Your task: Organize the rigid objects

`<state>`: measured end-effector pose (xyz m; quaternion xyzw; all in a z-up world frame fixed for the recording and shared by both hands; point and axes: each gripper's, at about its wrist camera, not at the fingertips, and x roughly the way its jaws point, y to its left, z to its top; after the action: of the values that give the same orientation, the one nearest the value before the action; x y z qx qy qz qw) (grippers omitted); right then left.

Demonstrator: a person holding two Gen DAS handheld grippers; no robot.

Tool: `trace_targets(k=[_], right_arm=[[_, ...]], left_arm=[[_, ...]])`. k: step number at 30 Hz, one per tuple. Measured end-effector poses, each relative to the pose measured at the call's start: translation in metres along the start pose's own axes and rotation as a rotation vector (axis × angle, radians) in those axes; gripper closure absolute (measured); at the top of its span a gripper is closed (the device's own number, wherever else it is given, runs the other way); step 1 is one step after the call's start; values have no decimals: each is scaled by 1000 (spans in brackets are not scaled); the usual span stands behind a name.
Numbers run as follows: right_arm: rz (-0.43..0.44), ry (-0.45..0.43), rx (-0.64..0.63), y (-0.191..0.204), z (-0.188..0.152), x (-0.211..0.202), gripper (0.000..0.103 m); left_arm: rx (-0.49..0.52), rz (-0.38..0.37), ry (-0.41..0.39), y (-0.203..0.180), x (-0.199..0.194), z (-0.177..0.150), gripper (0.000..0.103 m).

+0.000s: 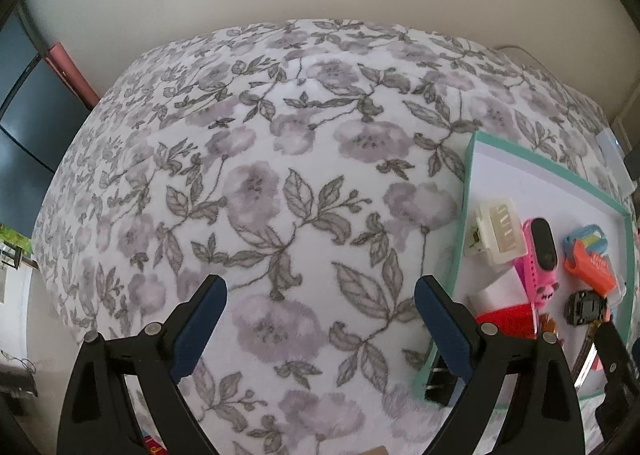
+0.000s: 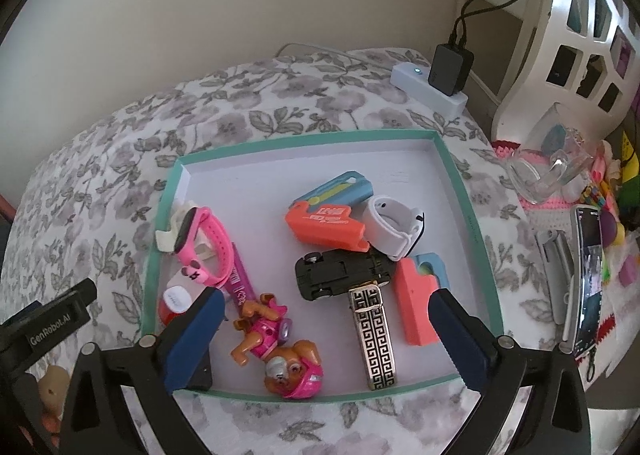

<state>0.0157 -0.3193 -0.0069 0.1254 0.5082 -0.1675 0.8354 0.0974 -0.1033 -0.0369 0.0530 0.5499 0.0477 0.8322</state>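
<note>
A shallow teal-rimmed tray (image 2: pixel 304 137) lies on the floral bedspread. Above its near half my right gripper (image 2: pixel 326 335) hangs with jaws wide open and nothing touching the pads. Below them lie a pink toy dog (image 2: pixel 280 347) and a black-and-gold patterned bar (image 2: pixel 374 339). Further in are a black toy car (image 2: pixel 344 271), an orange and blue toy (image 2: pixel 328 215), a white band (image 2: pixel 394 227) and a pink watch (image 2: pixel 200 243). My left gripper (image 1: pixel 320 315) is open and empty over bare bedspread, left of the tray (image 1: pixel 466 179).
The floral bedspread (image 1: pixel 280 175) stretches wide to the left of the tray, up to a plain wall. Behind the tray sits a white power strip (image 2: pixel 412 81) with a black adapter. To the right are a glass bowl (image 2: pixel 548 175), a phone (image 2: pixel 588 275) and a white shelf.
</note>
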Motion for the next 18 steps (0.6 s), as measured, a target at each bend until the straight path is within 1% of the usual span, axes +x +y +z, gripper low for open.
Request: trace_targets(k=[4,8,10,13,18], right_arm=[[12,-9,-9,4,-4,-6,0],[19,-10,-16,6,-9,-8,0],[34,-13,-13,7,-12,-11,0],[39,-21,-17,10,-16,-15,0],[46,-31,-27,14,-24,-21,0]], left_arm=[[33,38,-25,0,-7,-3,8],[54,21,-36,2,-14,-10,8],[57,24,-46,4,-18,-13,8],[53,57,-65,8,-23,-18,8],[47,63,-76,20,-28,-26,8]])
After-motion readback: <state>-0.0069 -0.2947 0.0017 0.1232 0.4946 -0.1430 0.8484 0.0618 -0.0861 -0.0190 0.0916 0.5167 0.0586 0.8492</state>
